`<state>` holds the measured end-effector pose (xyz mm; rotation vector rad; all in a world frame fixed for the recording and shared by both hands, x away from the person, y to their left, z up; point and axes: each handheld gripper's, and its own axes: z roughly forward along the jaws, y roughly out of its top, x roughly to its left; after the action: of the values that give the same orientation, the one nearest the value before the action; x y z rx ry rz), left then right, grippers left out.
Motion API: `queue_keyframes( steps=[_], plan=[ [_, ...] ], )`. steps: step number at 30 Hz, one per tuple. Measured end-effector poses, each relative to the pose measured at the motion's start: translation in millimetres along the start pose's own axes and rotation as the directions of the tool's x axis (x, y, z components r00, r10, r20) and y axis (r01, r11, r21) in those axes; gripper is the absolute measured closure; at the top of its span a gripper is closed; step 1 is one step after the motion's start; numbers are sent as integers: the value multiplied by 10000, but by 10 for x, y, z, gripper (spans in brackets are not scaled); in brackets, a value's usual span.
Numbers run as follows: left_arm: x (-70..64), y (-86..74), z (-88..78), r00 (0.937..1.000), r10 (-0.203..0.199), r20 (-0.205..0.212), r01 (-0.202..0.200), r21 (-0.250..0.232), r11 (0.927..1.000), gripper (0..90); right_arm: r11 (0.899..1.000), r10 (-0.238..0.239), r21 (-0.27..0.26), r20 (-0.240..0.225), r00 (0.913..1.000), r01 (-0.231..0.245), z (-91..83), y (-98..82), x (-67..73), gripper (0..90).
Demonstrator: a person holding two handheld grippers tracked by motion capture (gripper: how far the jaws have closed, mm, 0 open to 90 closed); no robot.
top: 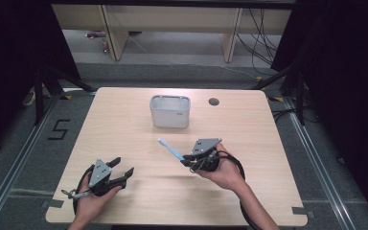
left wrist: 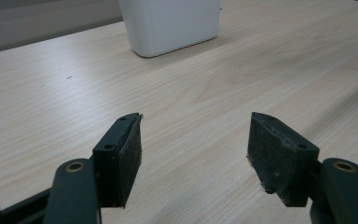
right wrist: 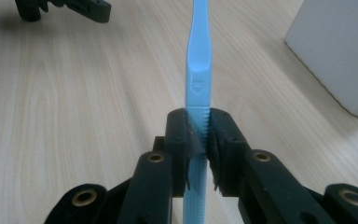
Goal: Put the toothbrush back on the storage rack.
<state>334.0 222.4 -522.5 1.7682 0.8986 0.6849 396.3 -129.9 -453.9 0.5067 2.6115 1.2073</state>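
Right gripper (right wrist: 197, 140): jaws clenched on slim light-blue plastic toothbrush (right wrist: 198, 70), held above pale wooden counter (top: 124, 124), short of white plastic tub (top: 170, 111); left gripper (left wrist: 193, 140): jaws released, empty, near counter's front edge

The left hand-held gripper (top: 120, 171) rests with jaws spread wide, while the right hand-held gripper (top: 188, 159) is clamped tight.

A white bin (top: 170, 111) stands on the table (top: 124, 124). A round hole (top: 213, 101) lies just right of the bin.
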Motion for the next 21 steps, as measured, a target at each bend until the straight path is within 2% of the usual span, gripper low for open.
queue_keyframes(
  steps=[6,16,20,21],
  plan=[
    [3,0,0,10000,-21,1,21,-19,10000,345,9980,114,-616,-1,9999,-114,-5,1,-20,789],
    [4,0,1,10000,-28,9,28,-21,10000,344,9945,334,-999,66,9994,-325,-21,5,-27,789],
    [5,0,0,10000,-33,9,33,-24,10000,345,9900,473,-1332,93,9988,-457,-27,-8,-39,789],
    [4,-1,0,10000,-33,9,33,-24,10000,344,9878,631,-1439,147,9979,-604,-32,-13,-36,789]
  ],
)
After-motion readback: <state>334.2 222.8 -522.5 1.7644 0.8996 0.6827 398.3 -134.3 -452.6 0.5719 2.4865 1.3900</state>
